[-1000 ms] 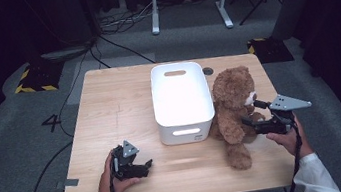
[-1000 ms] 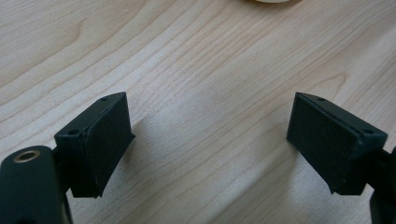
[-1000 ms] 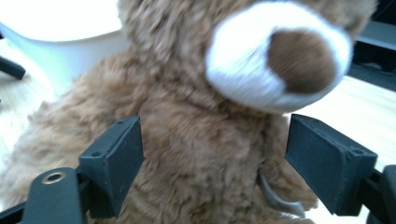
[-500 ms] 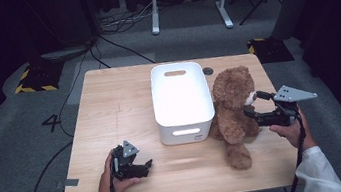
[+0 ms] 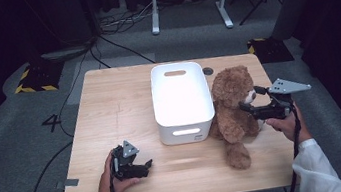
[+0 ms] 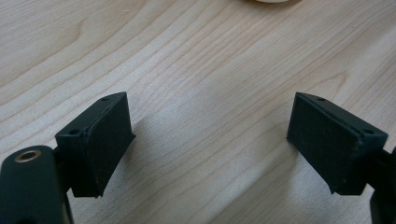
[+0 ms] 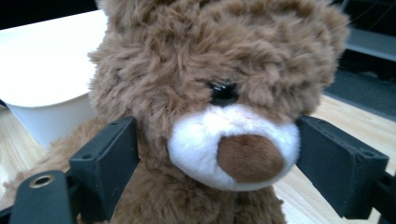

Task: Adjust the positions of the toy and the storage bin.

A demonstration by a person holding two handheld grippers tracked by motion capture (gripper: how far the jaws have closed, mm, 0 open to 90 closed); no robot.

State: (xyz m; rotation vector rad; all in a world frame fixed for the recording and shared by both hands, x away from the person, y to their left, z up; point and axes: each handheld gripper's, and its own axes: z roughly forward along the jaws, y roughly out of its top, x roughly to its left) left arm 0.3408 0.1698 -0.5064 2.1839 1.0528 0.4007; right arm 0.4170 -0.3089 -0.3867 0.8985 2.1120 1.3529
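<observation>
Two grippers work over the desk (image 5: pixel 110 109). The teddy bear (image 5: pixel 231 107) sits upright at three o'clock of the white bin (image 5: pixel 180 99), touching its side. The right gripper (image 5: pixel 251 100) has just been opening; its fingers (image 7: pixel 107 163) stand wide on either side of the bear's muzzle. The left gripper (image 5: pixel 145 166) rests at seven o'clock of the bin, fingers (image 6: pixel 100 140) apart over bare wood.

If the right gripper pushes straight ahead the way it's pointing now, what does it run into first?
Most likely the teddy bear: the right gripper points at its face, open jaws flanking the white muzzle, having just been opening. The white bin sits beyond the bear.
</observation>
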